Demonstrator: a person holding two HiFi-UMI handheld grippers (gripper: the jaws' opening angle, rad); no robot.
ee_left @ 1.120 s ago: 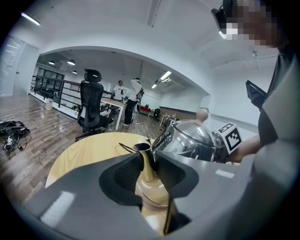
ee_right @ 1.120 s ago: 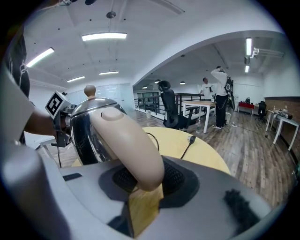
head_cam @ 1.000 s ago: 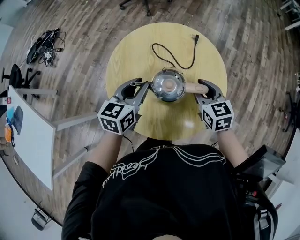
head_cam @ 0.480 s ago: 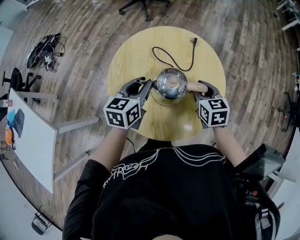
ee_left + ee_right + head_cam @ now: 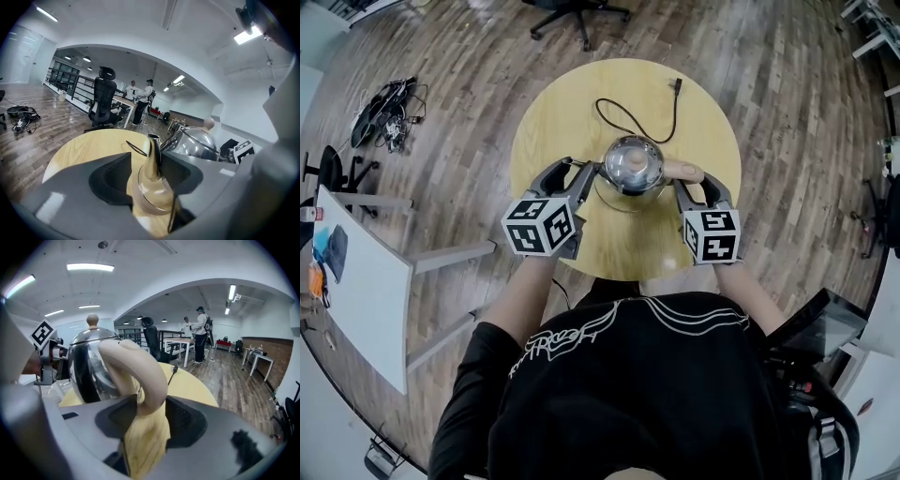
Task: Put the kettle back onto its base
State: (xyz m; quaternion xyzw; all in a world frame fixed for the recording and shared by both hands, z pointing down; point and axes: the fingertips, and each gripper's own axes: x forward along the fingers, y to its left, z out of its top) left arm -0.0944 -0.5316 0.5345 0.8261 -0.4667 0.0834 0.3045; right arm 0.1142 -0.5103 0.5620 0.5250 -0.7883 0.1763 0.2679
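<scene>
Jaws opening wider, left gripper (image 5: 584, 171) astride spout (image 5: 153, 157), right gripper (image 5: 691, 180) astride handle (image 5: 140, 366), cord (image 5: 639, 117) beyond

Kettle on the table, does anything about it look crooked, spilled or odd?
Nothing stands out. The kettle stands upright on its base, no spill on the table; the cord lies loose, its plug unconnected.

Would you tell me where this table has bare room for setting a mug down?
Bare wood: the table's left side beside the cord, the near edge before the kettle, and the right side past the plug. Crowded middle: left gripper astride the spout, right gripper astride the handle, both with jaws opening.
</scene>
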